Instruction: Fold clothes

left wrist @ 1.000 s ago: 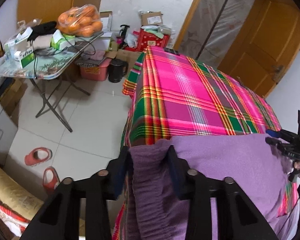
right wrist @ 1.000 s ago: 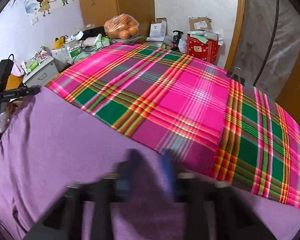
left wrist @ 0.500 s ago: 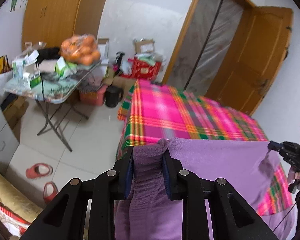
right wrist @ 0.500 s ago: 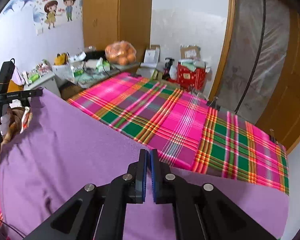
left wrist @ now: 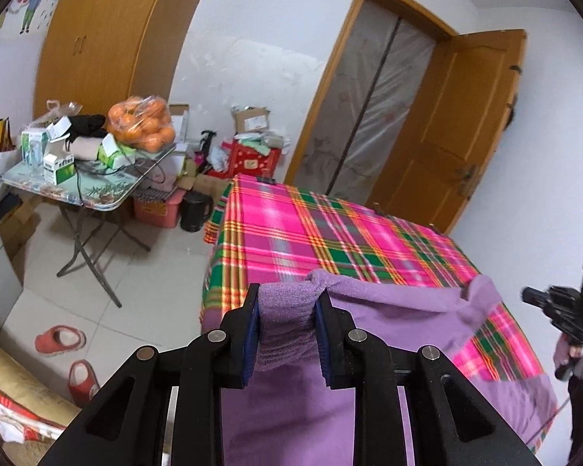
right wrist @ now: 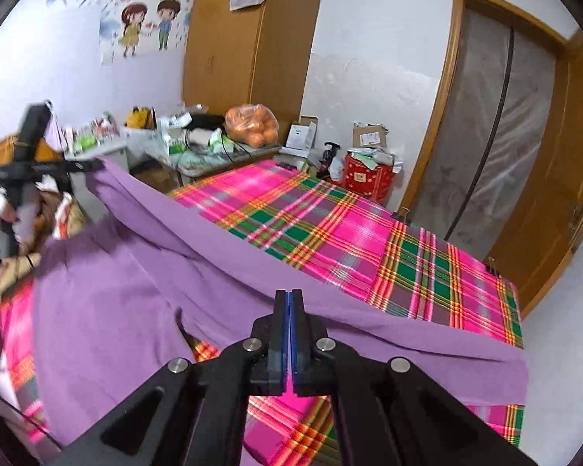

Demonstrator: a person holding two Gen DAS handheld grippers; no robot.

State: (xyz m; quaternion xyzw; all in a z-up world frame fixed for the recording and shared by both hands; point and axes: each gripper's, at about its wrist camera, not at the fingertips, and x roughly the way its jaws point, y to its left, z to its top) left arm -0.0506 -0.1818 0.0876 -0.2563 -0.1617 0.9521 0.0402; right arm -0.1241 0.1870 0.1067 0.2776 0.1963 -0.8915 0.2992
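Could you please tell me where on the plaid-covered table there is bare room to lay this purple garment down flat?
The far part of the plaid cloth, between the purple garment and the end by the red box, lies bare. The near part is covered by the garment. The folding table is crowded.

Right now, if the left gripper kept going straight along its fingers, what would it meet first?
The left gripper, shut on the purple knit garment, would probably meet the pink-and-green plaid cloth covering the table ahead; depth is uncertain.
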